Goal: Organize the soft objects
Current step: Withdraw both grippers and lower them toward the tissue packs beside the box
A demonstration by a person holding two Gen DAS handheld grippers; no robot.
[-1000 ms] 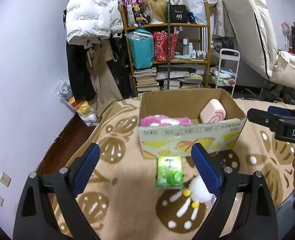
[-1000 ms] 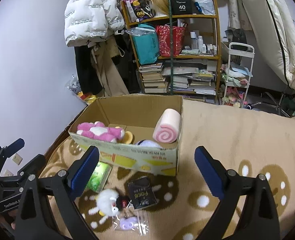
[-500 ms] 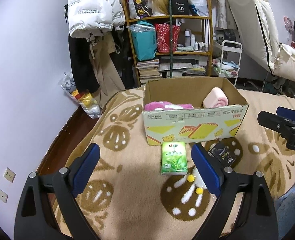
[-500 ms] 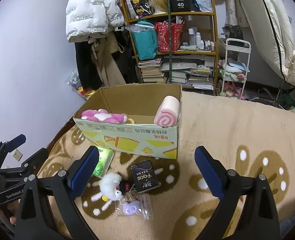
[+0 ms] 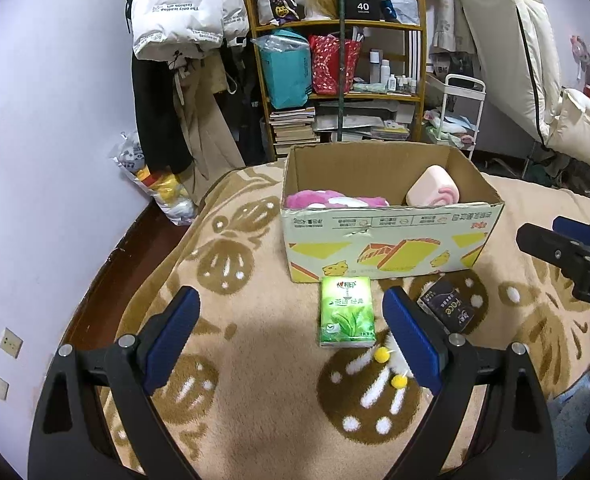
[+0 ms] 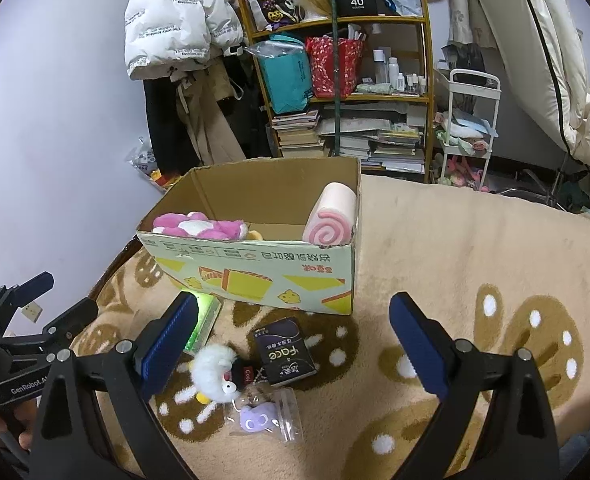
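Both hand-held grippers hang over the bed, empty: the left hand-held gripper (image 5: 291,336) has its jaws wide apart, and the right hand-held gripper (image 6: 295,340) too, with nothing between the pads. A box (image 6: 255,276) stands on the blanket (image 6: 475,248) toward the foot edge of the bed, and a pink plush (image 6: 199,226) and a roll cushion (image 6: 329,222) already lie inside it. In front of the box, loose on the blanket, are a green tissue pack (image 5: 347,312), a black pack (image 6: 285,352), a white fluffy toy (image 6: 215,372) and a small bag (image 6: 267,416) with something purple. I think the fluffy toy is very light and will squash easily, so take it across the thick middle. The bag looks slippery; better to pinch its edge.
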